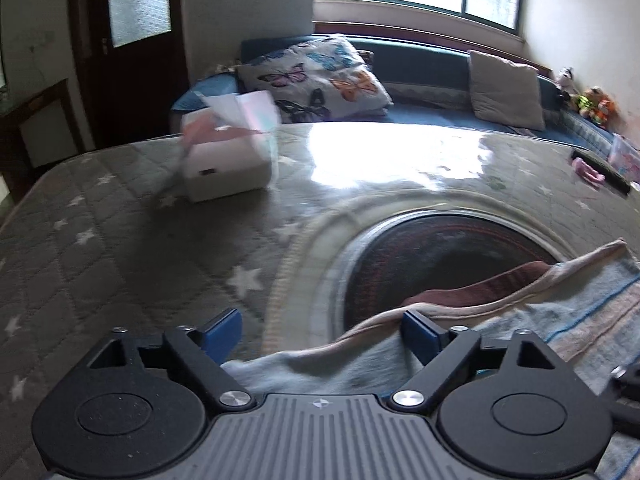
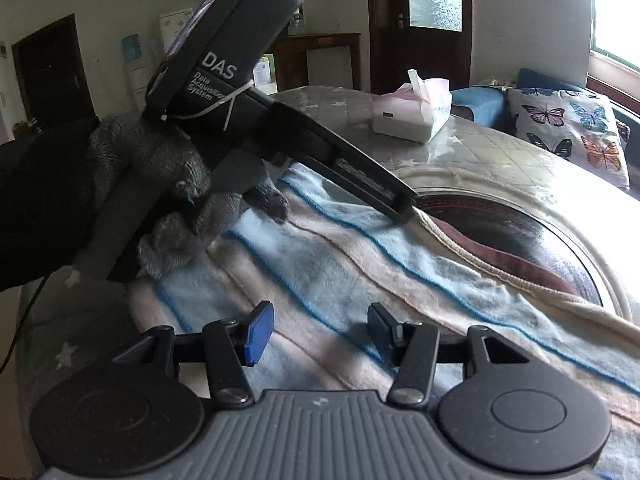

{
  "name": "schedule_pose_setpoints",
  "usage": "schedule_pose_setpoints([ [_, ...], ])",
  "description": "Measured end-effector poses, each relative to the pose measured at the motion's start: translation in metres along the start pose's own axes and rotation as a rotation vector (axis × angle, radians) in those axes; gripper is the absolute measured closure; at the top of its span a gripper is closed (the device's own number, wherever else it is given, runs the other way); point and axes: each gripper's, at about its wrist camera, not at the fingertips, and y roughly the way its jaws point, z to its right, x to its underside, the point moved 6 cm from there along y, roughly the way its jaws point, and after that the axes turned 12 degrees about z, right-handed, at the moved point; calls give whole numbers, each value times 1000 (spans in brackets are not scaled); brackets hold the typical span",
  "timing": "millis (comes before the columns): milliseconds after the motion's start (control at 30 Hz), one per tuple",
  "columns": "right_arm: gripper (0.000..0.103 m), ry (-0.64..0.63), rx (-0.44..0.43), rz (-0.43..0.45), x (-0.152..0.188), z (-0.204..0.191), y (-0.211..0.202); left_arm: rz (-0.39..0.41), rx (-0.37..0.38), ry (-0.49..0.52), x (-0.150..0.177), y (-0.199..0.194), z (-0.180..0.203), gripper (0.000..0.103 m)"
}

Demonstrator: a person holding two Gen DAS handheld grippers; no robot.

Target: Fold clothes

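Note:
A fleecy garment with pale blue, pink and cream stripes lies spread on the table, with a maroon inner layer showing at its far edge. My left gripper is open wide, and the garment's cream hem lies loose between its blue pads without being pinched. In the right wrist view a grey-gloved hand holds the left gripper, whose tip is at the garment's far edge. My right gripper hovers open just above the striped cloth, with nothing pressed between its pads.
The table has a grey quilted star cover under glossy plastic and a dark round inset. A white tissue box stands at the far left. A butterfly pillow lies on a blue sofa behind. A pink item lies at the far right.

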Motion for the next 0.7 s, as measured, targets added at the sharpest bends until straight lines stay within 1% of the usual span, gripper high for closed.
schedule_pose_setpoints([
  [67, 43, 12, 5, 1, 1, 2, -4, 3, -10, -1, 4, -5, -6, 10],
  [133, 43, 35, 28, 6, 1, 10, -11, 8, -24, 4, 7, -9, -12, 9],
  [200, 42, 55, 55, 9, 3, 19, -18, 13, -60, 26, 11, -12, -18, 9],
  [300, 41, 88, 109, 10, 6, 39, -29, 0, -87, 7, 17, -11, -30, 8],
  [467, 41, 149, 209, 16, 15, 73, -48, 15, -118, -12, 18, -17, -42, 6],
  [600, 40, 190, 299, 17, 29, 101, -69, 25, -144, -20, 18, -20, -49, 6],
  [700, 40, 210, 339, 31, 35, 114, -83, 43, -136, -29, 18, -28, -51, 7],
])
